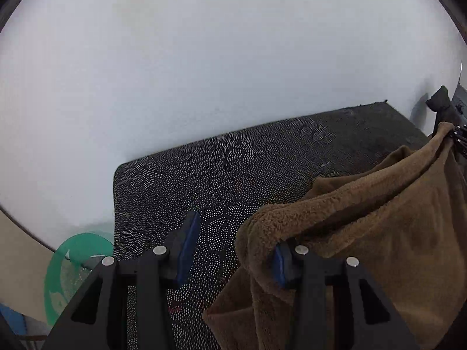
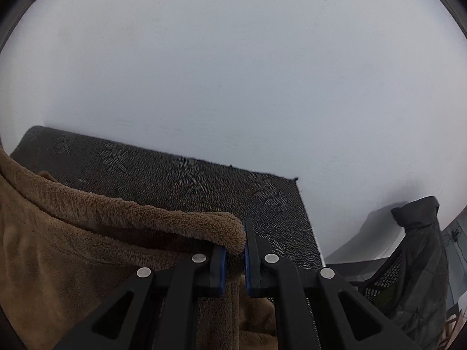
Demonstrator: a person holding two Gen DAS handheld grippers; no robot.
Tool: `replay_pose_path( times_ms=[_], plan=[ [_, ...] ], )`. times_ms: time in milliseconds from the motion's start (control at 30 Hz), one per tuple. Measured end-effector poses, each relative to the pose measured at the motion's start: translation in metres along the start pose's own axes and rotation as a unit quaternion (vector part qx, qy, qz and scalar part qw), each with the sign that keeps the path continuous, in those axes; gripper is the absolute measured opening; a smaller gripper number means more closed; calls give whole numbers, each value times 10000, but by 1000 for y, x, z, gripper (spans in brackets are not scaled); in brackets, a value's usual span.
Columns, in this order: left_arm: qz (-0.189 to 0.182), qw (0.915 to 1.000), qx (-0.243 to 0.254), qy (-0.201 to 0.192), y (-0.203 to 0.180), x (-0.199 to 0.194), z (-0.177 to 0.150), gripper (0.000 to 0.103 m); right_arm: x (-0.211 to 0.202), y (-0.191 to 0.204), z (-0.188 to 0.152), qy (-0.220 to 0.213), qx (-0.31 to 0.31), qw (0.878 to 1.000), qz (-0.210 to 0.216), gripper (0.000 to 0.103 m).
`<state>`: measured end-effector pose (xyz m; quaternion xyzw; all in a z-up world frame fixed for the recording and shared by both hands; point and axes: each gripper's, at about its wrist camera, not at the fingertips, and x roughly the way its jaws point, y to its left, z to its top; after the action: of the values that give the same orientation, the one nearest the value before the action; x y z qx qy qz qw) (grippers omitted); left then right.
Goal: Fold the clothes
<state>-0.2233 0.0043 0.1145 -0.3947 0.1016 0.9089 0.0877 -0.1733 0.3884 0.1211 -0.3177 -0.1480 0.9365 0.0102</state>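
Observation:
A brown fleece cloth [image 1: 364, 233] hangs stretched between my two grippers above a black mat with a dotted leaf pattern [image 1: 233, 169]. My left gripper [image 1: 233, 239] is open. The cloth's edge is draped over its right finger [image 1: 281, 265], and only the mat shows in the gap between the jaws. In the right wrist view my right gripper [image 2: 235, 242] is shut on a corner of the brown cloth [image 2: 87, 233], which sags away to the left over the mat [image 2: 175, 175].
A white wall [image 1: 204, 73] rises right behind the mat's far edge. A green translucent disc [image 1: 73, 268] lies off the mat's left edge. A dark garment [image 2: 420, 262] hangs over a mesh chair at the right.

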Motion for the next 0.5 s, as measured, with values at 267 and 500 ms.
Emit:
replay_pose_path(
  times_ms=[267,500],
  plan=[
    [19,9991,63,417,-4,47,-8,56,53,15,-11,614,-153,9980,86,9],
    [146,9983,-26,563,-1,62,-17,83,88,12,-15,1218,-45,9919,348,13]
  ],
)
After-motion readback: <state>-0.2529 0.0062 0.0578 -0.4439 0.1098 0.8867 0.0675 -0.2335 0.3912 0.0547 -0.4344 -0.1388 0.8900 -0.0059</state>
